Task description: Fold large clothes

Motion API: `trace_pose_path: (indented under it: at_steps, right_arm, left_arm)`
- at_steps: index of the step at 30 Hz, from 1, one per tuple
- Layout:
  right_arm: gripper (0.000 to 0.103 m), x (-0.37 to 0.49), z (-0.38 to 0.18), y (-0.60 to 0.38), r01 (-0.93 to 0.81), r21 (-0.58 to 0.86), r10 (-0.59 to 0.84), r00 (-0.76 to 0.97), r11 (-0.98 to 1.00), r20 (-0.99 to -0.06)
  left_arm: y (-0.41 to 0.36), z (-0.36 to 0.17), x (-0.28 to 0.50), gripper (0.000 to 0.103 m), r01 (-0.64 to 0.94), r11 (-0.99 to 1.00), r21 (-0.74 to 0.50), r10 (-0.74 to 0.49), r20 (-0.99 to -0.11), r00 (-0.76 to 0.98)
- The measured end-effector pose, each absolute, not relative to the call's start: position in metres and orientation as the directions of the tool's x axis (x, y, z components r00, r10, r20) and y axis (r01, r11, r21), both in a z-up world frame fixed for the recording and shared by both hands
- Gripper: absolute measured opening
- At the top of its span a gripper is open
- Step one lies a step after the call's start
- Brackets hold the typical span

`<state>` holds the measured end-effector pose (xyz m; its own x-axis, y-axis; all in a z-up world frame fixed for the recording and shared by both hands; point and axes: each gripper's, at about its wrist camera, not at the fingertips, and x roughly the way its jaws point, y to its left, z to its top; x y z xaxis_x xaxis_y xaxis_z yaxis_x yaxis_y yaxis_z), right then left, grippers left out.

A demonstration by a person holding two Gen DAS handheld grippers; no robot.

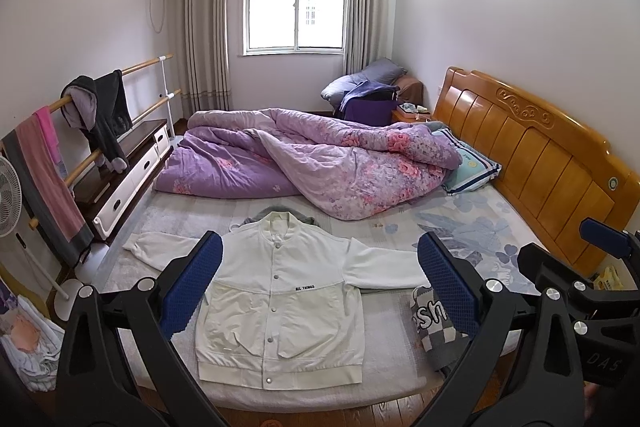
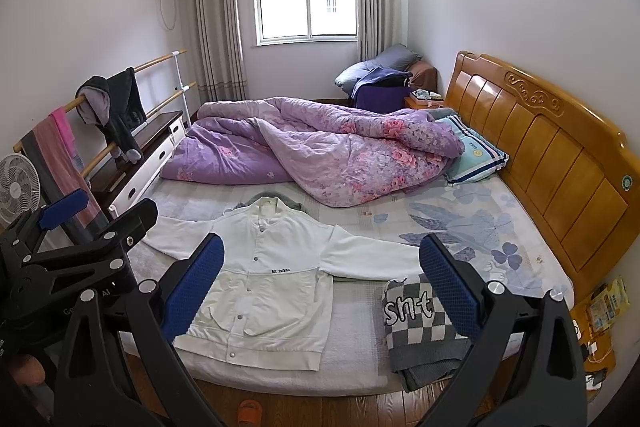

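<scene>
A white button-front jacket (image 1: pixel 280 299) lies flat on the bed (image 1: pixel 460 227), front side up, collar toward the top of the frame and hem along the near mattress edge. Both sleeves are spread outward to the sides. Small black lettering sits on its chest.

In the left wrist view the left gripper (image 1: pixel 318 283) hovers over the near edge of the bed with its blue-padded fingers (image 1: pixel 192 287) wide apart, holding nothing; the jacket's body fills the gap between them in the lower centre of the frame, and the pads do not visibly touch the cloth. The right gripper's black frame shows at the right edge of that view.

In the right wrist view the right gripper (image 2: pixel 320 287) is likewise spread open and empty. The jacket lies toward the lower left of centre here, its one sleeve stretching across the frame toward the right-hand finger. A folded grey checkered garment (image 2: pixel 420 327) with white letters rests on the mattress just beside the jacket, in the lower right, partly behind that finger.

Beyond the jacket, a rumpled purple floral quilt (image 1: pixel 312 155) covers the far half of the bed, with a striped pillow (image 1: pixel 472 163) against the wooden headboard (image 1: pixel 540 155) at the right
</scene>
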<state>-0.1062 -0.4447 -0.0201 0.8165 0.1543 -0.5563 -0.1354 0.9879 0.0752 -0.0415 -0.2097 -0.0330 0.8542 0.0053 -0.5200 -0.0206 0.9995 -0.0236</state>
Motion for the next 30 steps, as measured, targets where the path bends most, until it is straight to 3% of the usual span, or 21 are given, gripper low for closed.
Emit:
trace_pose_path:
  at_steps: [30]
  right_arm:
    - [0.094,-0.093,-0.019,-0.451,-0.133,0.089,0.160,0.806,0.987,-0.569]
  left_arm:
    - [-0.201,-0.029,-0.024,0.098,-0.005,1.000,-0.021,-0.007,-0.534,0.846]
